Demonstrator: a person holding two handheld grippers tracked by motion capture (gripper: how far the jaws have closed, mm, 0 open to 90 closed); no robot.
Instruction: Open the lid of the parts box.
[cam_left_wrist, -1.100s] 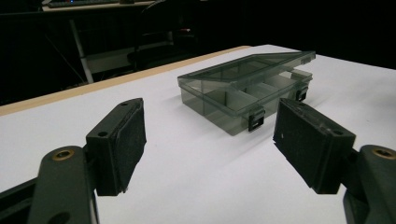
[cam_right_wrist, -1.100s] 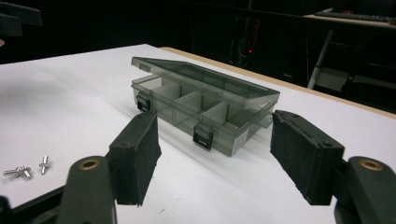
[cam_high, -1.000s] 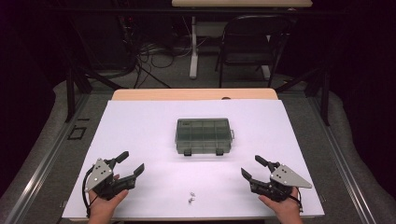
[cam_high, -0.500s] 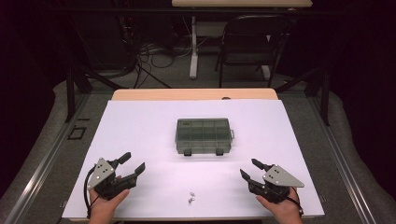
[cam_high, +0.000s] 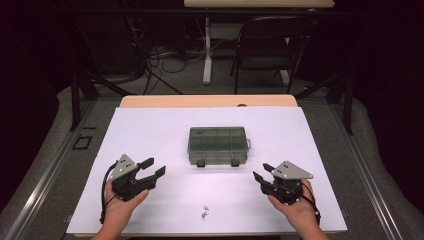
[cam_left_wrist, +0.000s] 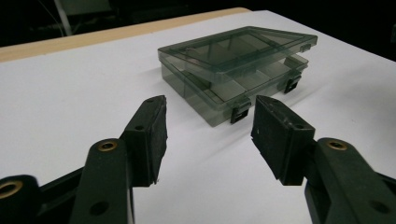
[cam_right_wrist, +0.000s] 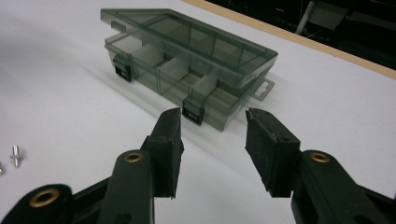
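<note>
A smoky transparent compartment box (cam_high: 218, 145) lies in the middle of the white table, its two black latches facing the person. In the gripper views the box's lid (cam_left_wrist: 233, 46) sits slightly raised over the base, and the compartments (cam_right_wrist: 187, 70) look empty. My left gripper (cam_high: 155, 167) is held open to the box's front left, pointing at it, with nothing between its jaws (cam_left_wrist: 208, 100). My right gripper (cam_high: 260, 171) stands open at the front right, aimed at the near right latch (cam_right_wrist: 192, 113), a short gap away (cam_right_wrist: 213, 113).
Two or three small metal screws (cam_high: 204, 212) lie on the white sheet near the front edge, between the hands; one screw (cam_right_wrist: 15, 155) appears at the left of the right gripper view. A wooden strip (cam_high: 207, 101) borders the table's far edge. A chair (cam_high: 270, 45) stands beyond.
Both grippers have moved forward and inward, closer to the box. Their jaws stay open. The box and screws have not moved.
</note>
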